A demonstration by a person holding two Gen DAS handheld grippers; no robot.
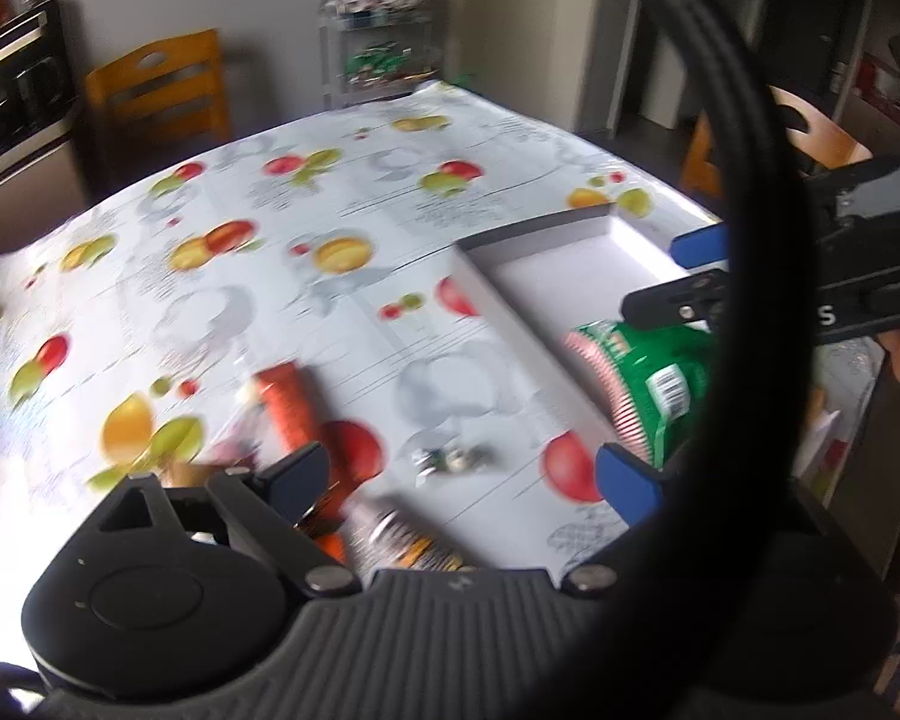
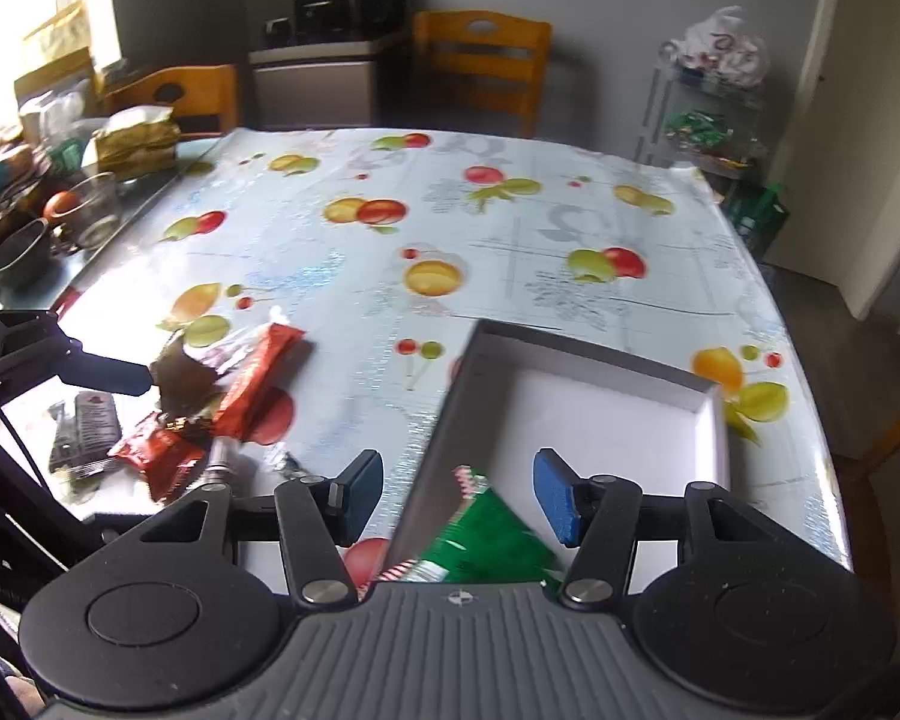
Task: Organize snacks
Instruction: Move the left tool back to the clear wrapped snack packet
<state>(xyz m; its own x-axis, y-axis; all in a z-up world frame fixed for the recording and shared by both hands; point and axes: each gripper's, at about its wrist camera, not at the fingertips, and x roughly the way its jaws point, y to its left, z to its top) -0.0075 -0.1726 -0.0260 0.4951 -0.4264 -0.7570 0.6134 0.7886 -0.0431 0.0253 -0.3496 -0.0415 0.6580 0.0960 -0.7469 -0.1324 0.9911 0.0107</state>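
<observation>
Fruit-print tablecloth (image 2: 510, 276): white box (image 2: 714, 432) near right edge, green pack (image 2: 486, 540) lying in its near end under right gripper (image 2: 459, 495), jaws apart; left gripper (image 1: 462, 474) jaws apart over red snacks (image 2: 252, 384).

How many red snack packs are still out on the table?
2 clearly visible: a long red pack lying diagonally left of the white box, and a crumpled red pack nearer the camera, beside it. The dark wrappers between them may hide more.
</observation>
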